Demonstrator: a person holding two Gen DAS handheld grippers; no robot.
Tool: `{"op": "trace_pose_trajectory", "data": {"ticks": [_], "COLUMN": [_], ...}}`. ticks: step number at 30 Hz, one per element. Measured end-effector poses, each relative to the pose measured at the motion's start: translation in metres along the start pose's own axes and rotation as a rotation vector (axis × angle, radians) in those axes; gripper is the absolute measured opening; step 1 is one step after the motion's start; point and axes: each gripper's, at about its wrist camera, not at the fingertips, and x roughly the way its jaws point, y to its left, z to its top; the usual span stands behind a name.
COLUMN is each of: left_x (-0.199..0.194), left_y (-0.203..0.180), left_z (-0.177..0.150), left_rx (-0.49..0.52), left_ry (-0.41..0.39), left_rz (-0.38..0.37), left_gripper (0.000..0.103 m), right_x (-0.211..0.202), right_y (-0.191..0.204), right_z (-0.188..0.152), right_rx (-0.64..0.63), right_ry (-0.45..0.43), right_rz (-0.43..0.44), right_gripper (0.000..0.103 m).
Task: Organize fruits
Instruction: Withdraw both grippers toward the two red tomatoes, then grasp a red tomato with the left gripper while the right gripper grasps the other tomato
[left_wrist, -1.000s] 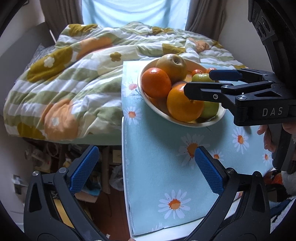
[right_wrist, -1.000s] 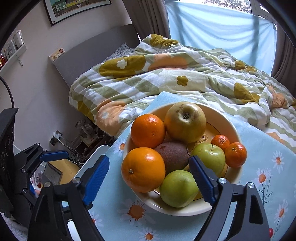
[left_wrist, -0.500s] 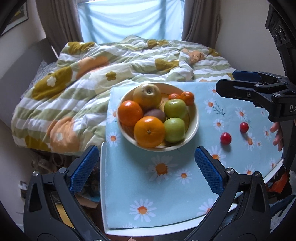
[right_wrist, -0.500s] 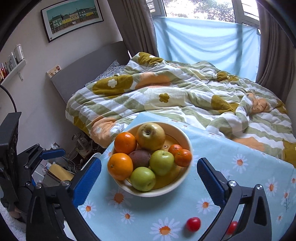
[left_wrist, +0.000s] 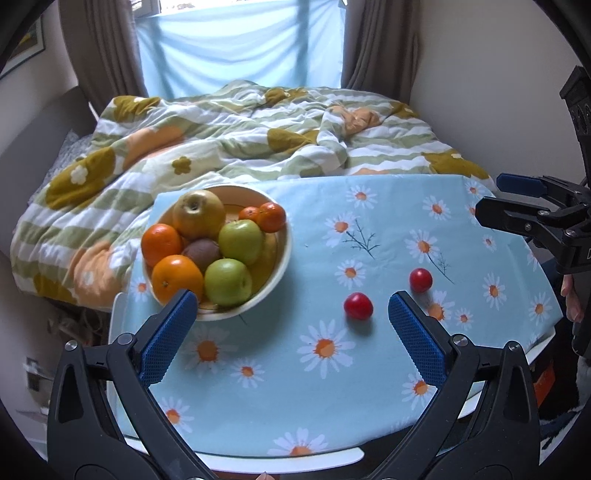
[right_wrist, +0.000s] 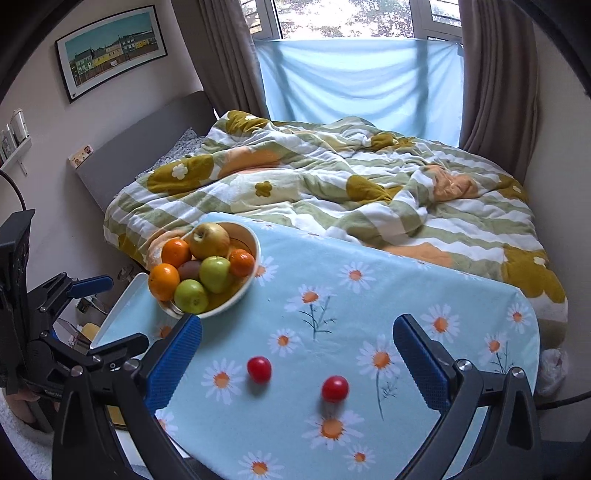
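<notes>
both grippers, left gripper (left_wrist: 290, 308) and right gripper (right_wrist: 297, 332), have black frames, silver screws, blue textured pads.

Left tongs (left_wrist: 288, 317) spread wide, nothing between the blue pads, angled downward. Right tongs (right_wrist: 297, 341) just opened to full spread, also empty and angled down. Fingers (left_wrist: 570, 301) visible behind right tongs' handle.

A table (left_wrist: 332, 458) under a daisy-print cloth (left_wrist: 388, 221) carries a fruit bowl (left_wrist: 282, 258) far left and two red cherry tomatoes (left_wrist: 358, 305) (left_wrist: 420, 280) near right.
</notes>
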Motion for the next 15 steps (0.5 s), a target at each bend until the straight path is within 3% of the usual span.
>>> {"op": "trace_pose_trajectory", "data": {"ticks": [7,15], "left_x": [0.027,0.071], "left_y": [-0.032,-0.048], "left_z": [-0.015,-0.029], "left_rx": [-0.018,0.069], "left_ry": [0.024,0.056], "left_rz": [-0.013,-0.04], "left_gripper": [0.103,0.1], "right_x": [0.003,0.033], "right_y": [-0.042,-0.065], "right_z": [-0.033,-0.068], "right_rx": [-0.009,-0.072], "right_ry": [0.046,0.103], "right_rz": [-0.022,0.016], "right_gripper": [0.103,0.103]}}
